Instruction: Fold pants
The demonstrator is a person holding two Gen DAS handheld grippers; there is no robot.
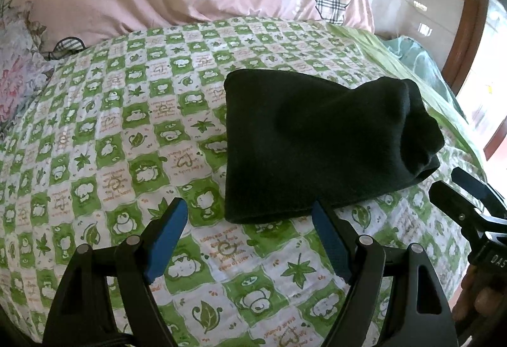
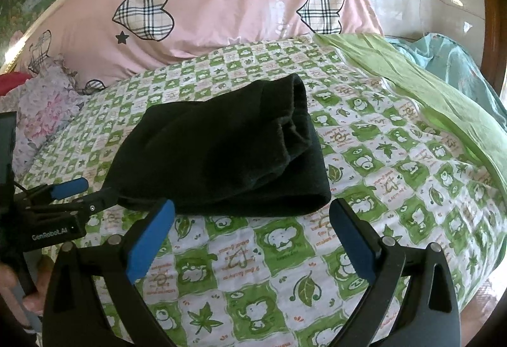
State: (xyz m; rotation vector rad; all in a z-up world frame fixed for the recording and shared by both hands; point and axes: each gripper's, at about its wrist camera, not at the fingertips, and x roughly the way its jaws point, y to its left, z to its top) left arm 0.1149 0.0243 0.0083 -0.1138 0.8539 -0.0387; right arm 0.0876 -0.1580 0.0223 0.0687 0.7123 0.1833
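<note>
Both blue-padded tongs, left point(image 1: 248, 214) and right point(image 2: 252, 214), are held wide open, gripping nothing, just before folded black knit pants point(image 1: 317, 144) laid on the green-checked bed sheet point(image 1: 111, 141).

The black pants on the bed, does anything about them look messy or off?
Slightly. The black pants lie folded on the green checked sheet, but the top layer bunches into a lumpy roll at the right end rather than lying flat. Both grippers are open, holding nothing.
</note>
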